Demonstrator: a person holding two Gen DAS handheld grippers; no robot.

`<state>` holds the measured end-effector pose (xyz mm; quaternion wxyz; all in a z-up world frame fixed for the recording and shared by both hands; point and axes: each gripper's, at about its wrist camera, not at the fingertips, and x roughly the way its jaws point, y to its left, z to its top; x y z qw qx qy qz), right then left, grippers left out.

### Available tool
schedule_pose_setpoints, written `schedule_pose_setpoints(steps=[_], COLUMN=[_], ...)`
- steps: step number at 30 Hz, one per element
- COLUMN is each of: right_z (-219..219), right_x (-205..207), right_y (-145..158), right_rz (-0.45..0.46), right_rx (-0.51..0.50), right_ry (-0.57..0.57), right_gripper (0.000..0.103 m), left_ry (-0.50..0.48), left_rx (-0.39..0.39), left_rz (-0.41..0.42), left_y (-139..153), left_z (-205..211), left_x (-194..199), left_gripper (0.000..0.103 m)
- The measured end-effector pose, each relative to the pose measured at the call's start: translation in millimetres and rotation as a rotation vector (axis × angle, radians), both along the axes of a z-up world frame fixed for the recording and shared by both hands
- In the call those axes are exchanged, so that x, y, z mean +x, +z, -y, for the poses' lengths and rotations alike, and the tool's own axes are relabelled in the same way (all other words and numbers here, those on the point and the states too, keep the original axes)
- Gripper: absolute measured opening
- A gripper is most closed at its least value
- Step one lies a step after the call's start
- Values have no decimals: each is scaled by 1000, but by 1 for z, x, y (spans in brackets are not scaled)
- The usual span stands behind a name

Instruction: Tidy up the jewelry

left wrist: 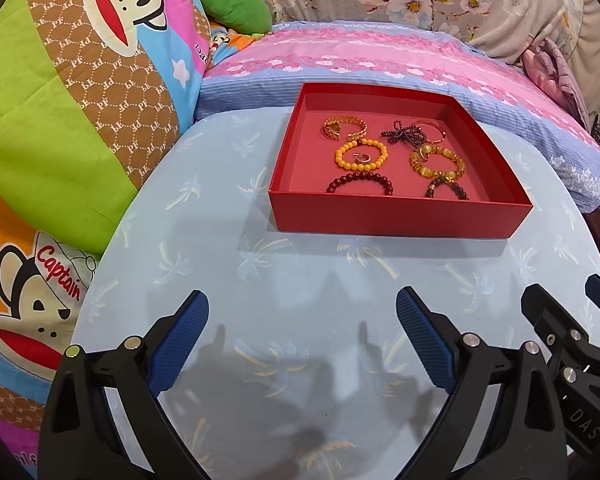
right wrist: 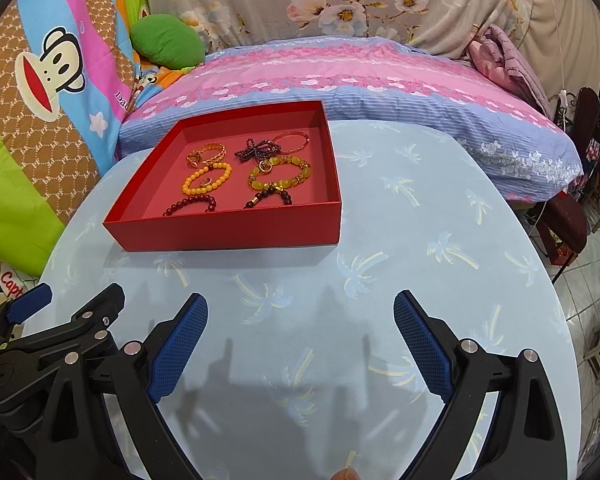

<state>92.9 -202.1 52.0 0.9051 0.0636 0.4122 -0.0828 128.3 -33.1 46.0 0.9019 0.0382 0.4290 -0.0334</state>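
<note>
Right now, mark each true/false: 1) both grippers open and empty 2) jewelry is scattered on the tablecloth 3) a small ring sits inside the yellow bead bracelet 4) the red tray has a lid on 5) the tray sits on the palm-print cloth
1) True: left gripper and right gripper stand open, holding nothing.
2) False: all jewelry lies inside the red tray.
3) True: the small ring lies within the yellow bead bracelet.
4) False: the tray is open-topped.
5) True: it rests on the palm-print cloth.
</note>
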Motion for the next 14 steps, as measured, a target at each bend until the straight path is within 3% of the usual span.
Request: schedule_pose_setpoints(steps=[14], right_z=[0], right_x=[0], right_y=[1], right_rz=[1], right_rx=[2], right_ry=[0], right_gripper=[90], left_ry=[-1], left_rx=[7], left_rz=[7], left_y=[2], left_z=[2], left_x=[-2], left_gripper=[91])
